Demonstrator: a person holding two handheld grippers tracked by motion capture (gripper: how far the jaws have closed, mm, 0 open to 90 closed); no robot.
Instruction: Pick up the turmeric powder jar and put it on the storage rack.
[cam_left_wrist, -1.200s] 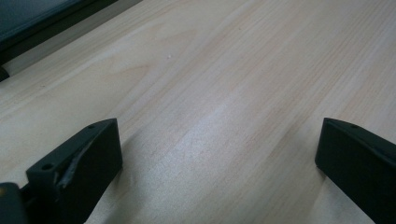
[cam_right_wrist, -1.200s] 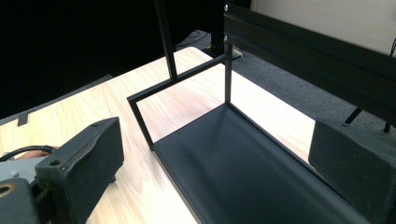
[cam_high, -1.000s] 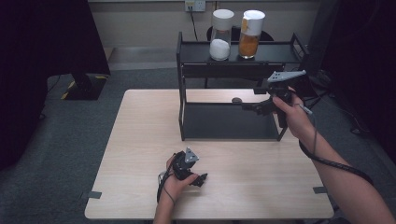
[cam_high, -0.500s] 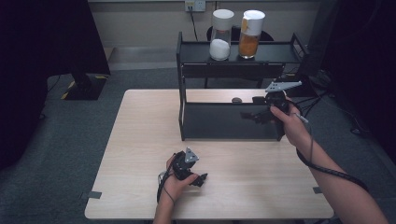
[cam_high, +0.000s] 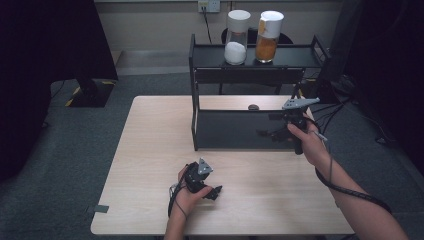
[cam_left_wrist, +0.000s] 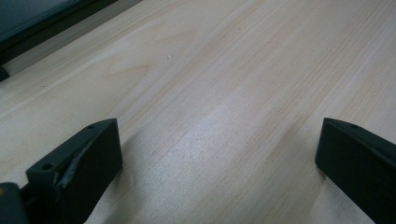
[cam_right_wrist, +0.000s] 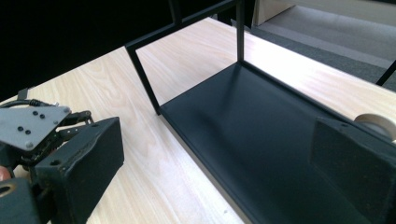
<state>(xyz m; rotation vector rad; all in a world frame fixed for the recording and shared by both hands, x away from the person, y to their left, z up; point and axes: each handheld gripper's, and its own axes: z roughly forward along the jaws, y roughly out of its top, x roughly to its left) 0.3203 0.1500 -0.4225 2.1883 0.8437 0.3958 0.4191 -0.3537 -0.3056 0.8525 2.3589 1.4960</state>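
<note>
A black two-tier rack (cam_high: 200, 120) stands at the back right of the wooden table (cam_high: 150, 150). Its top shelf carries a jar of white powder (cam_high: 236, 45) and a jar of orange contents (cam_high: 268, 44). My right gripper (cam_high: 267, 131) is held at the right end of the bare lower shelf (cam_right_wrist: 261, 140), pointing along it. In the right gripper view its jaws stand wide apart with nothing between them. My left gripper (cam_high: 215, 191) rests on the table near the front edge; it (cam_left_wrist: 217, 149) is open over bare wood.
A small dark round thing (cam_high: 253, 106) lies on the table behind the rack; the right gripper view shows a pale round rim (cam_right_wrist: 376, 123) there. My left gripper (cam_right_wrist: 37, 126) sits at that view's left. Cables trail off the table's right side.
My right gripper has come down from the top shelf's level to the lower shelf's right end. The left gripper has stayed where it was.
</note>
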